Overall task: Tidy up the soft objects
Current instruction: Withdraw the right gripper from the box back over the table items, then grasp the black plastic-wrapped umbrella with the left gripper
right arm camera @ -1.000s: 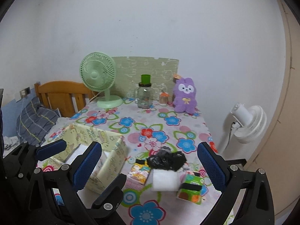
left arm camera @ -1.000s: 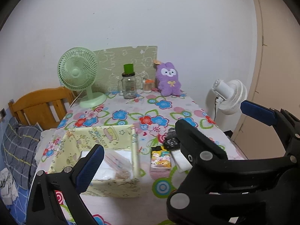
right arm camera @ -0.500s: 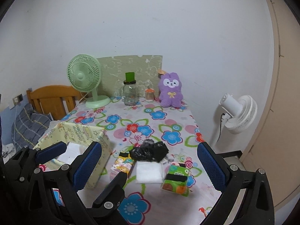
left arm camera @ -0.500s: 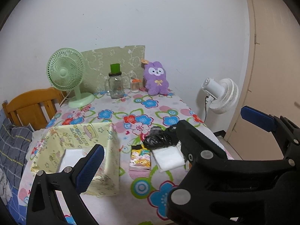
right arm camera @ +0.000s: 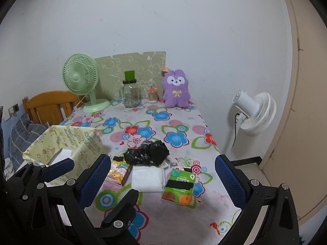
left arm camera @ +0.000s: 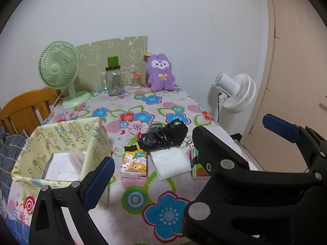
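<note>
A small pile lies on the flowered table: a crumpled black bag [left arm camera: 163, 136], a folded white cloth [left arm camera: 171, 161], a cartoon tissue pack [left arm camera: 134, 161] and a green tissue pack [right arm camera: 179, 185]. Left of the pile stands a yellow fabric box [left arm camera: 67, 136] with white items inside. A purple plush rabbit [left arm camera: 160, 73] sits at the far edge. My left gripper [left arm camera: 163, 181] is open and holds nothing, near the box's front corner. My right gripper [right arm camera: 162, 179] is open, short of the white cloth [right arm camera: 147, 177]. The right gripper's frame hides the left one's right finger.
At the back stand a green desk fan [left arm camera: 59, 69], a glass jar [left arm camera: 113, 79] and a small orange-lidded jar [left arm camera: 136, 80]. A white floor fan [right arm camera: 253, 112] and a door [right arm camera: 302, 102] are to the right. A wooden chair [right arm camera: 49, 106] is at the left.
Both views have swung right and drawn back a little, so the pile sits nearer the centre and the box further left. Both grippers have stayed open.
</note>
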The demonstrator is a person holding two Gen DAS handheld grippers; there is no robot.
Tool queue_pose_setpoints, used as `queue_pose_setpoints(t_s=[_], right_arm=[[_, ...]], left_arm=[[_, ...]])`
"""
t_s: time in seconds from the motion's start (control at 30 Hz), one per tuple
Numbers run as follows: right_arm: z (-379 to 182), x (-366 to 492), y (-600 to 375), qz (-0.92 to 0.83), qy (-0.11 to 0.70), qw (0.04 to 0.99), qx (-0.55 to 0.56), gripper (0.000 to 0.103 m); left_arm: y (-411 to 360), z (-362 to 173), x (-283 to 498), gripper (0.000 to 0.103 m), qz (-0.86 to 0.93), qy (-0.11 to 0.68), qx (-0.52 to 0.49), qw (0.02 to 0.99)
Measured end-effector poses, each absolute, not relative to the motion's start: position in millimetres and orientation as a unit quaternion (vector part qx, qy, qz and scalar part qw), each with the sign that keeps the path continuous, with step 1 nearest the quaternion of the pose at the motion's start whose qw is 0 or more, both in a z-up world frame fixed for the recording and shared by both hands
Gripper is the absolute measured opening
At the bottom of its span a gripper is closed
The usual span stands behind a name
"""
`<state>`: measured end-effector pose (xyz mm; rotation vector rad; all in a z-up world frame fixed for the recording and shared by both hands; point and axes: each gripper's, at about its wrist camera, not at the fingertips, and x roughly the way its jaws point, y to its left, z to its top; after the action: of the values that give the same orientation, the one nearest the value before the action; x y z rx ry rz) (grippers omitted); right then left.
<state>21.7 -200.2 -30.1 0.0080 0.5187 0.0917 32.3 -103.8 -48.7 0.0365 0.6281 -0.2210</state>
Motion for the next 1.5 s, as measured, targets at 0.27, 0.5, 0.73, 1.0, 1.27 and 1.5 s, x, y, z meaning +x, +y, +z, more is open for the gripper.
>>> queue_pose_setpoints(t_s=[0.27,0.5,0.73,1.0,1.27,1.5], right_arm=[[-52,38,-210,0.038,0.278,0.960,0.016,0.103],[-69,54,-218,0.027,0.299,0.954,0.021,0.103],[-76,72,-227,0.020,0.307,0.951,0.034,0.103],[-82,93,-236,0.008,0.318,0.947,0.041,0.103],[-89,112,-248,-0.009,0.331,0.942,0.060,0.103],[-93,127,-257,-0.023,0.340,0.937,0.074,0.103]], left_arm=[[-114,-70,50,0.101,-0.110,0.327,0.023,0.938],[-122,-83,68,0.100,-0.095,0.344,0.040,0.933],[-126,-88,88,0.095,-0.081,0.345,0.044,0.934],[-134,-92,109,0.095,-0.082,0.337,0.058,0.936],[-146,-94,131,0.096,-0.097,0.339,0.073,0.933],[-154,-98,147,0.096,-0.101,0.345,0.079,0.930]])
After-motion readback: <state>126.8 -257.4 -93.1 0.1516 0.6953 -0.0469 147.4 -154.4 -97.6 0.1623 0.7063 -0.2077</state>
